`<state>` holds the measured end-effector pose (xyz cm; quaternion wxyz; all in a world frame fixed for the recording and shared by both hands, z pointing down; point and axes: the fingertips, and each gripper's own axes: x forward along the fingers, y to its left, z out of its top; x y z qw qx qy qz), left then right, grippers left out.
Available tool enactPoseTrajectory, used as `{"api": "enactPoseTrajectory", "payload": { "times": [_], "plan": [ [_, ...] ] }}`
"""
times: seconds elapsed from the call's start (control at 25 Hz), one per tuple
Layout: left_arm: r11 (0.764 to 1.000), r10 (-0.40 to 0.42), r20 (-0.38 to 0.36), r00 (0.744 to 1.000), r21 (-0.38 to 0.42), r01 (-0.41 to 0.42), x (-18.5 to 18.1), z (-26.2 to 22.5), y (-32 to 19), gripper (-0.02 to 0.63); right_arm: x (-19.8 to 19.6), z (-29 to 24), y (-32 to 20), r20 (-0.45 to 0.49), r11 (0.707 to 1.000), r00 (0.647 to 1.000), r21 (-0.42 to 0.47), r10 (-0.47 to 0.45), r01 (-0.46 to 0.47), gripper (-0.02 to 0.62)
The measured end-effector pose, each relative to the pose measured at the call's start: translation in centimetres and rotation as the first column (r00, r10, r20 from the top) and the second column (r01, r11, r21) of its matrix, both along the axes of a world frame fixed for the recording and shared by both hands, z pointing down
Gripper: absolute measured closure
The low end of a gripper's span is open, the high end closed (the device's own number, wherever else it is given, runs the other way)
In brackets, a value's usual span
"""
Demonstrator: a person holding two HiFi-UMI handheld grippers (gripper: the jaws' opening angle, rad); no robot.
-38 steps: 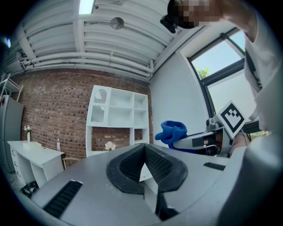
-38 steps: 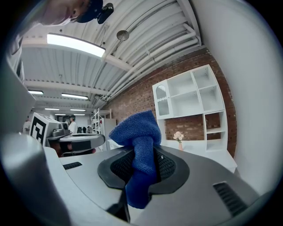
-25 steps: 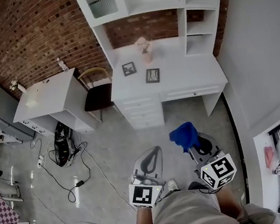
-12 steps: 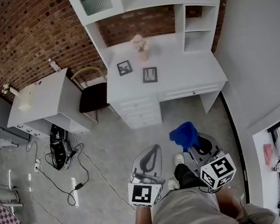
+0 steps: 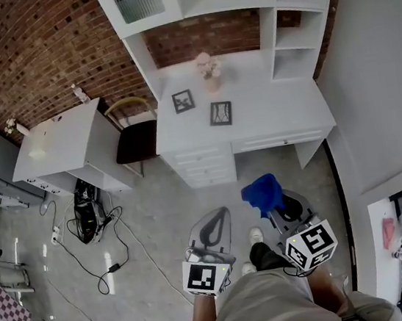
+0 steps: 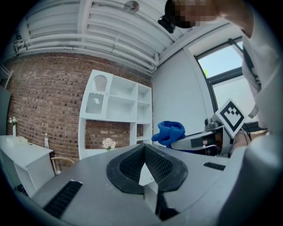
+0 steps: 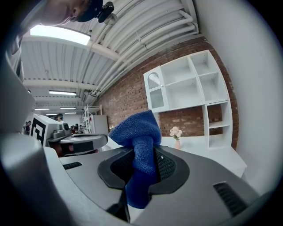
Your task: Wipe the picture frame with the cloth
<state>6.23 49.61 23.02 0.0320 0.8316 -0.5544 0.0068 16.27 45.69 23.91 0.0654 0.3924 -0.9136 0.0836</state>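
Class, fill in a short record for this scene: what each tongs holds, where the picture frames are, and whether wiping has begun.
Left tongs: shut, empty
Right tongs: shut on the blue cloth
Picture frames: back frame and front frame, both on the white desk
Also on desk: flower vase
Wiping: not begun; both tongs are over the floor, short of the desk
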Motion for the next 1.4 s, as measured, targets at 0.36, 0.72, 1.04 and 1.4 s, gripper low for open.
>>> {"api": "enactPoseTrajectory", "payload": {
  "times": [0.36,0.72,1.04,1.4],
  "plan": [
    [0.999,-0.034,0.008,0.999,-0.003,0.034,0.1,-0.6,-6.7,0.607,0.0,-0.3,-6.8,0.006,0.999,0.999,-0.003,-0.032,0.032,0.518],
    [0.997,-0.077,0.034,0.996,-0.001,0.078,0.7,-1.2,-11.3,0.609,0.1,-0.8,-11.3,0.01,0.996,0.996,0.007,-0.092,0.092,0.518],
    [0.995,-0.101,0.056,0.993,-0.009,0.102,1.0,-0.6,-13.7,0.608,0.2,-0.1,-13.7,0.019,0.992,0.992,-0.009,-0.127,0.127,0.518],
    [0.997,-0.073,0.058,0.996,-0.003,0.074,1.5,0.2,-17.1,0.609,0.1,0.9,-17.0,0.018,0.992,0.992,-0.012,-0.123,0.123,0.518]
  ]
}}
